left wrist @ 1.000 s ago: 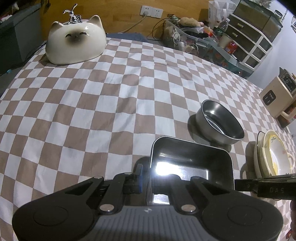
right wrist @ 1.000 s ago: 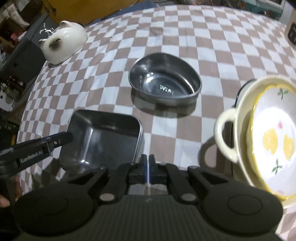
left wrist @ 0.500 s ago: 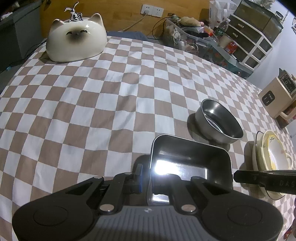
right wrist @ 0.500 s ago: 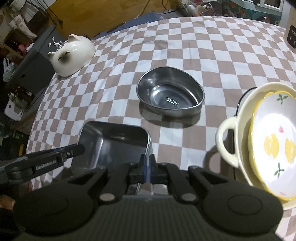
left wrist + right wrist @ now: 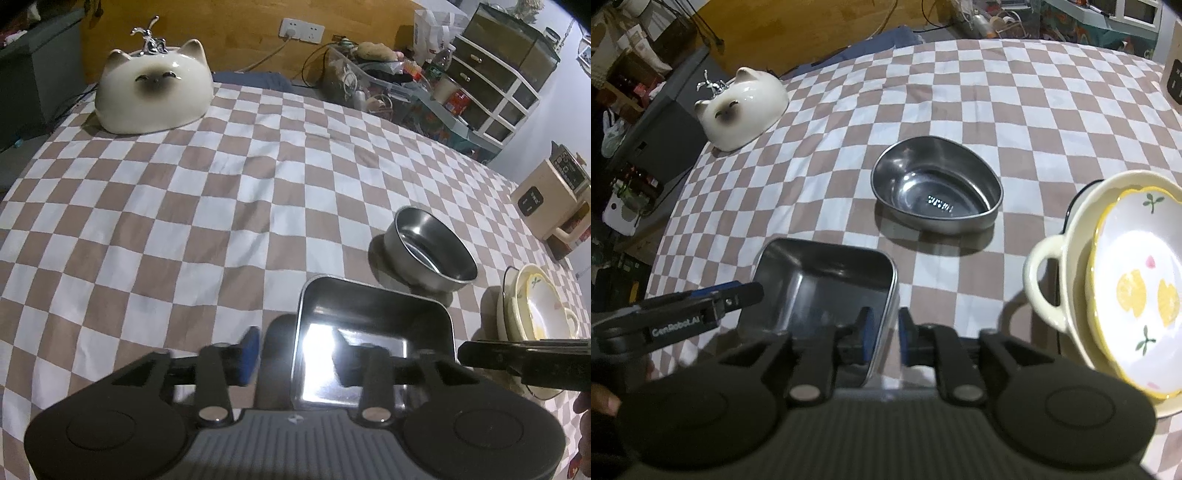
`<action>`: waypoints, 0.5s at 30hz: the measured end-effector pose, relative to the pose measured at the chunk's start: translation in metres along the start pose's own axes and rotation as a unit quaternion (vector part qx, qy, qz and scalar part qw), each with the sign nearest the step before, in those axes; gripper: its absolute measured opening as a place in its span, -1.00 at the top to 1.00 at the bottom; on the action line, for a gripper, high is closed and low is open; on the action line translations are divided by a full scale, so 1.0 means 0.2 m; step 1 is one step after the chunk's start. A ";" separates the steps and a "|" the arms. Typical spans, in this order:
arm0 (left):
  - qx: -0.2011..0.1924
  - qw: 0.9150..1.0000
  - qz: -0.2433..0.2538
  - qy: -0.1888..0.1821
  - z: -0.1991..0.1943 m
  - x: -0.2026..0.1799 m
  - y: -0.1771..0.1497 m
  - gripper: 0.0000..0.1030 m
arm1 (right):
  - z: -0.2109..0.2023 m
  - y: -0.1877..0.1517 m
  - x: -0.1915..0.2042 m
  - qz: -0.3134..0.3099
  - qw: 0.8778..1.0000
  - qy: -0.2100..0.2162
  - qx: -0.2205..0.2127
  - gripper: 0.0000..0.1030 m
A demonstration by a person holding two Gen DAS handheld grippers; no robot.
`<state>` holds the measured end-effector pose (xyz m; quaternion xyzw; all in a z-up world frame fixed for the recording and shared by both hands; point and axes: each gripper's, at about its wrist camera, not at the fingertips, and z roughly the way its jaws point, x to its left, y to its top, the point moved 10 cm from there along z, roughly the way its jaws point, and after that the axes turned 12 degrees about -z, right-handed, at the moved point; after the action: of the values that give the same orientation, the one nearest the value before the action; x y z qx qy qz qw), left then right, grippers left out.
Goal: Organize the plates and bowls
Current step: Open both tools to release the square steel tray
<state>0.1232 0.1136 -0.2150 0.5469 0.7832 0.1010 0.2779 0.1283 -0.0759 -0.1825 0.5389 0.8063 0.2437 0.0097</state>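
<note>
A rectangular stainless-steel tray (image 5: 373,334) sits on the brown-and-white checkered tablecloth (image 5: 207,206), close in front of both grippers. The left gripper (image 5: 295,356) is spread wide, its blue-padded fingers (image 5: 248,350) straddling the tray's left wall — one finger outside on the cloth, the other inside the tray above its bright base. Neither pad appears to press the wall, so it holds nothing. The right gripper (image 5: 883,334) is parted more narrowly, with the tray's right wall standing in the gap between its blue pads (image 5: 868,332); whether the pads touch the metal cannot be told, but a gap shows on each side.

Just beyond the tray, slightly apart from it, stands a rounded stainless-steel bowl (image 5: 936,188), upright. To the right lies a stack of ceramic dishes — a cream two-handled dish (image 5: 1052,284) with a white, yellow-rimmed plate painted with lemons (image 5: 1137,288) nested in it, and a thin dark rim just showing beneath.

At the far left corner of the cloth rests a cream ceramic cat-shaped ornament (image 5: 155,98) with a small silver figure (image 5: 149,38) on top. A beige appliance (image 5: 546,199) stands at the table's far right edge.
</note>
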 end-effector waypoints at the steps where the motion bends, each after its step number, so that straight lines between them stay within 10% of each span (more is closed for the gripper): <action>1: -0.002 1.000 -0.002 0.001 0.00 0.01 0.01 -0.35 | -0.01 0.00 -0.01 0.000 1.000 -0.001 -0.003 0.40; 8: -0.029 0.999 -0.006 -0.011 -0.01 0.01 0.12 -0.97 | -0.08 0.07 -0.10 0.016 0.999 -0.017 -0.040 -0.14; 15: -0.038 0.998 0.029 -0.036 0.04 -0.13 0.24 -1.00 | -0.14 0.16 -0.25 0.040 0.995 -0.043 -0.084 -1.00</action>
<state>0.1718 0.1077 -0.1911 0.5619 0.7520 0.1191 0.3233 0.1696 -0.1215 -0.1570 0.5776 0.7597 0.2878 0.0797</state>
